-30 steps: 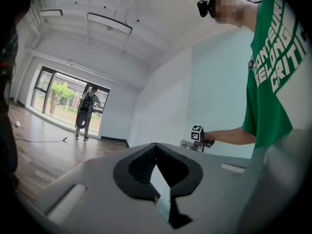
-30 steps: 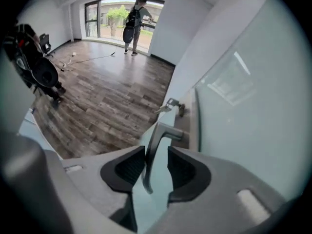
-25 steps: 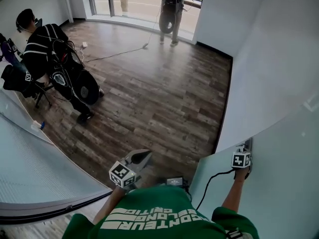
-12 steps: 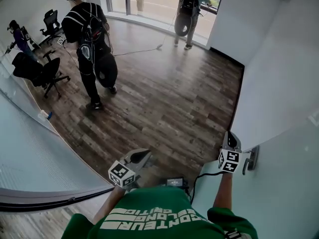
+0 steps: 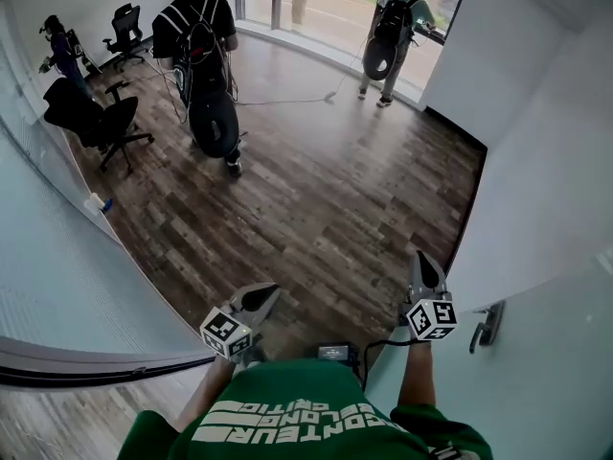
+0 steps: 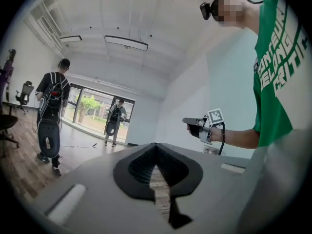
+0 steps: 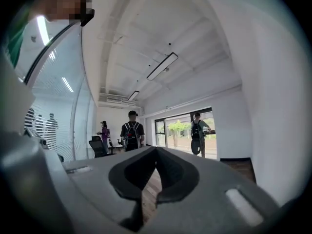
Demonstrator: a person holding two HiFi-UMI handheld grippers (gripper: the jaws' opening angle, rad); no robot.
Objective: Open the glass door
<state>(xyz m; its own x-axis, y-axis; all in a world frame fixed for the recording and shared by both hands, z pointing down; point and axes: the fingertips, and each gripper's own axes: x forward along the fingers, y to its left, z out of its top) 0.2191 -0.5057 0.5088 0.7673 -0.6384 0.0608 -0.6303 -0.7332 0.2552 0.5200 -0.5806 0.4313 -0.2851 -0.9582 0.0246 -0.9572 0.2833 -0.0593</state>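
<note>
The glass door is the pale green panel at the lower right of the head view, and its metal handle is free. My right gripper hangs to the left of the handle, apart from it, pointing out into the room. Its jaws are shut with nothing between them, as the right gripper view also shows. My left gripper is held low at the left and points into the room. It is shut and empty too. The left gripper view catches the right gripper in the hand.
A curved frosted glass wall runs along the left, and a white wall rises on the right. Ahead on the wooden floor are a person with a backpack, another by the window, and office chairs.
The right gripper has come off the door handle and swung left and up, away from the door. The left gripper shifted slightly. The backpack person walked farther into the room.
</note>
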